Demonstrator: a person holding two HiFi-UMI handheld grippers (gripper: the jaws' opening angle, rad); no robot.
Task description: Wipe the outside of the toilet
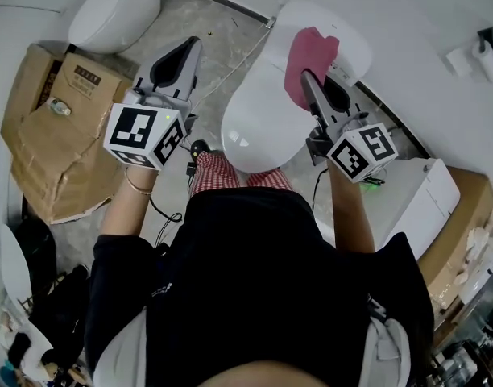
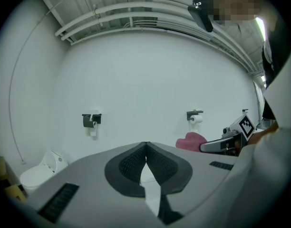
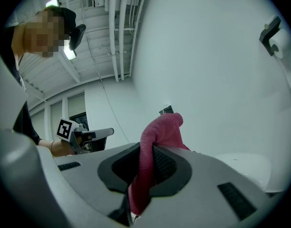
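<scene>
The white toilet stands in front of me in the head view, its lid down. A pink cloth lies draped over the lid and tank top, and my right gripper is shut on it. In the right gripper view the cloth runs up between the two dark pads and folds over their tip, with the toilet's white top beyond. My left gripper hovers over the floor left of the toilet, shut and holding nothing. Its pads meet at the tip in the left gripper view, where the cloth also shows at the right.
A second white toilet stands at the back left. Flattened cardboard boxes lie on the floor at the left. A white box and more cardboard are at the right. A paper roll holder hangs on the wall. A cable crosses the floor.
</scene>
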